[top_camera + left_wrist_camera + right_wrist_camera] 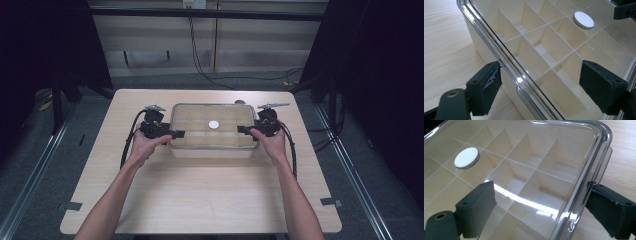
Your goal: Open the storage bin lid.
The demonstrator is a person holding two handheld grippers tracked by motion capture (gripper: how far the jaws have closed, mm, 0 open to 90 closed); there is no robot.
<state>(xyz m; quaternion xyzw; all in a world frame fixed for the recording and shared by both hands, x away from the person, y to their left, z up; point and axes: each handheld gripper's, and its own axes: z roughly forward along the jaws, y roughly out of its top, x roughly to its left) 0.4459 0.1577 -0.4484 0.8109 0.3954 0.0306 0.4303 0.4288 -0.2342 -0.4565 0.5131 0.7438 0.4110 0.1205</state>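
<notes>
1. Left gripper view: the left gripper has its jaws spread wide, straddling the clear lid edge of the compartment box.
2. Right gripper jaws likewise stand apart across the opposite lid edge.
3. Judged step: seize both ends; squeeze evenly and level.
4. The box sits mid-bench, a white disc on its lid.
5. No readable writing.
</notes>
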